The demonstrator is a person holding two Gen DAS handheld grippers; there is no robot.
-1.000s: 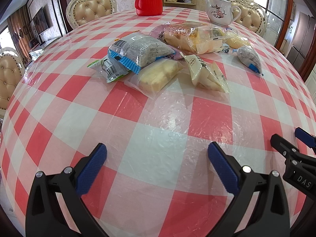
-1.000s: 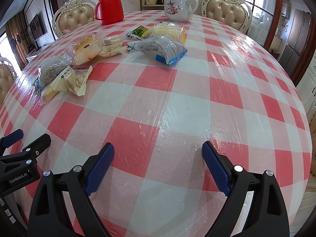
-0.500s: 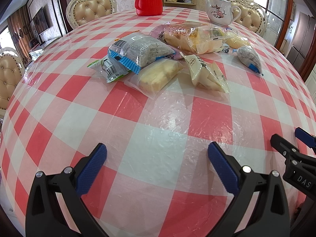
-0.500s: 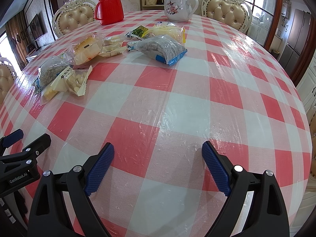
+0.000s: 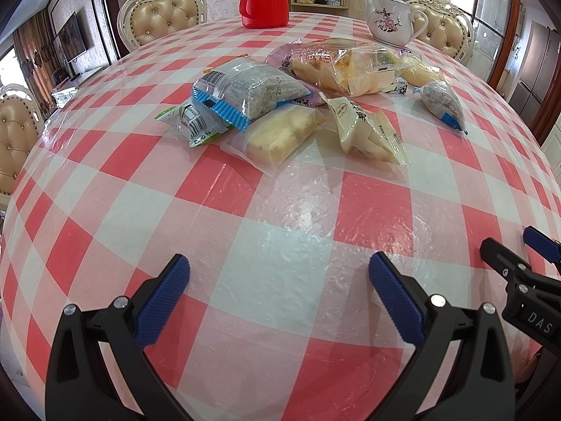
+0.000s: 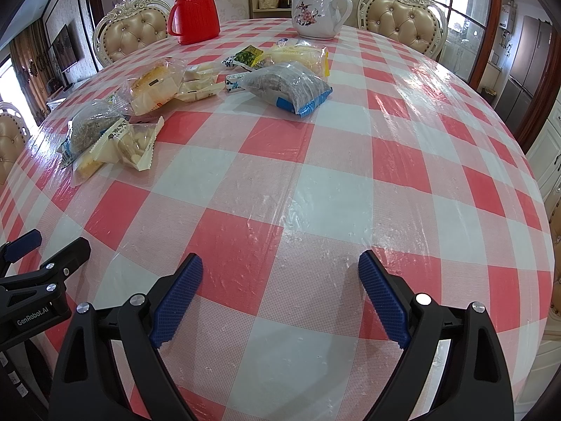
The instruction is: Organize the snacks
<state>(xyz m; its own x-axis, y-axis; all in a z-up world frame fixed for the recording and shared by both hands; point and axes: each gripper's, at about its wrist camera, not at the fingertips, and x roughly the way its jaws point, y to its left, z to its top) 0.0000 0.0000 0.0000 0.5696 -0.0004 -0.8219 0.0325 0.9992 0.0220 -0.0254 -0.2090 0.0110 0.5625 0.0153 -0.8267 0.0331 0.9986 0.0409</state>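
We find no change vs. 1 s ago: left claw point(image 5: 278, 289) and right claw point(image 6: 280, 287) still gape empty at near table point(image 6: 350, 182) edge. Snacks point(image 5: 291, 105) untouched, mid-table toward far edge. Sorting not begun.

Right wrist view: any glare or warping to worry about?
Right wrist view: window glare streaks the plastic-covered tablecloth at far right; fisheye bulges the checks, snack packets stay sharp. Left wrist view: milder sheen mid-table, same barrel distortion.

Snack packets point(image 6: 287, 86) beyond empty, spread claw point(image 6: 280, 294)
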